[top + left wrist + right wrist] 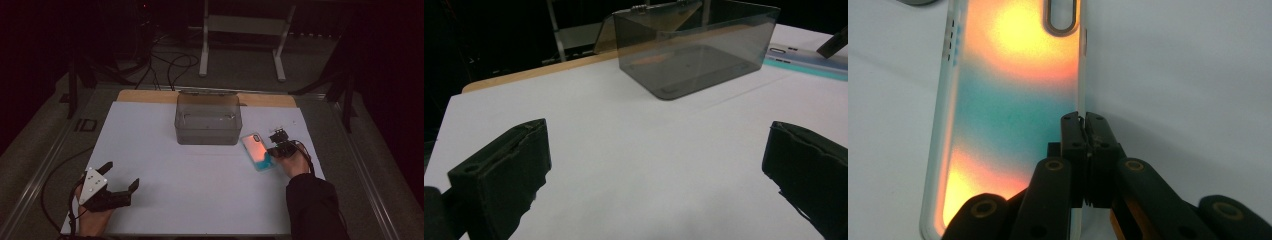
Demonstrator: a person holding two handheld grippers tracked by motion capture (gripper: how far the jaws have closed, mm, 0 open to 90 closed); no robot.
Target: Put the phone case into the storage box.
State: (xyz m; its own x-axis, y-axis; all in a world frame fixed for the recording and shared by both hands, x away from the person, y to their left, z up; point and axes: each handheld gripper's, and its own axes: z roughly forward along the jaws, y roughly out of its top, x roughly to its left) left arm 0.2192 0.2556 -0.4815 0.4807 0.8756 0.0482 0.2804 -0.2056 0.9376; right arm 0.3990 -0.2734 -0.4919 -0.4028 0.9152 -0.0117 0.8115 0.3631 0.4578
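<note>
A phone case [257,150] with an orange-and-teal sheen lies flat on the white sheet [190,185], just right of a clear grey plastic box [208,120]. My right gripper [274,150] is at the case's right side. In the right gripper view its jaws [1082,120] are pinched together on the thin right edge of the case [1008,100]. My left gripper [121,174] rests near the sheet's front left corner. Its jaws [659,127] stand wide apart with nothing between them, facing the box [694,45] and the case [804,62] farther off.
The box is open-topped and looks empty. A wooden table edge [145,96] shows behind the sheet. Beyond the table are a white metal stand [245,25] and loose cables [170,65] on the floor. A cable trails from each gripper.
</note>
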